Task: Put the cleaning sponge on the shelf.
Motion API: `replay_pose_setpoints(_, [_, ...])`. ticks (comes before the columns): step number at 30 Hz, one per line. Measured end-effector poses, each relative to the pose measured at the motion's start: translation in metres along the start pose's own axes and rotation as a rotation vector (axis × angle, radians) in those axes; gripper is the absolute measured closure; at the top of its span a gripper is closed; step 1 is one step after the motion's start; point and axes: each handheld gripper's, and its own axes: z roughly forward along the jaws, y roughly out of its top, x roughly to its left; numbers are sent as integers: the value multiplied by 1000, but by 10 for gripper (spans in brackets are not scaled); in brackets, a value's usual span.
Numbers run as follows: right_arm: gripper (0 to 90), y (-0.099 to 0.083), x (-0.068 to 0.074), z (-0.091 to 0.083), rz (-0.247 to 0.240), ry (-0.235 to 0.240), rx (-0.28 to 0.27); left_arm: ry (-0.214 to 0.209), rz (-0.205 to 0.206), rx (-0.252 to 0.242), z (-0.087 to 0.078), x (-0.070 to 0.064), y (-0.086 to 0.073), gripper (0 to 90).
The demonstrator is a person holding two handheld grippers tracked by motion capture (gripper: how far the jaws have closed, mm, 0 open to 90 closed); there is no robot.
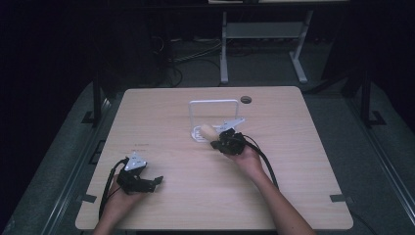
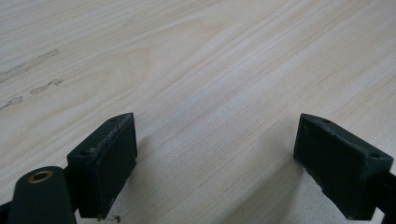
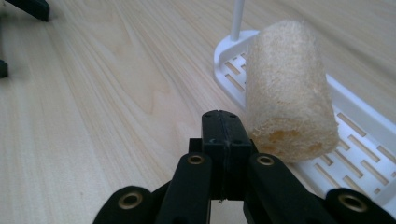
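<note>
The right tongs [image 3: 223, 122] sit clenched, empty, touching the loofah [image 3: 287, 93] at their 2 o'clock. The loofah, a coarse, fibrous tan cylinder, rests on the slotted white plastic rack [image 3: 359, 122]. Best reopen wide and straddle it before squeezing. The left tongs [image 2: 219, 163] hang released over the pale wood-grain worktop [image 2: 196, 60].
</note>
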Motion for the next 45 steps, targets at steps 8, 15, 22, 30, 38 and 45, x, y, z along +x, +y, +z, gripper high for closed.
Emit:
replay_pose_setpoints(8, [891,-4,-3,3,2,-22,7,0,1,-2,0,0,0,129])
replay_pose_setpoints(15, [893,-7,-10,2,19,-53,1,0,0,-3,0,0,0,129])
replay_pose_setpoints(22, [893,-9,-15,0,34,-73,0,0,1,-2,0,0,0,129])
replay_pose_setpoints(30, [896,-9,-19,-1,37,-108,-2,2,0,-3,0,0,-1,129])
replay_pose_setpoints(38, [896,-11,-26,-4,59,-144,-12,2,-1,-4,0,0,-1,129])
replay_pose_setpoints(45, [896,-13,-32,-6,80,-174,-18,1,-2,-5,0,0,-1,129])
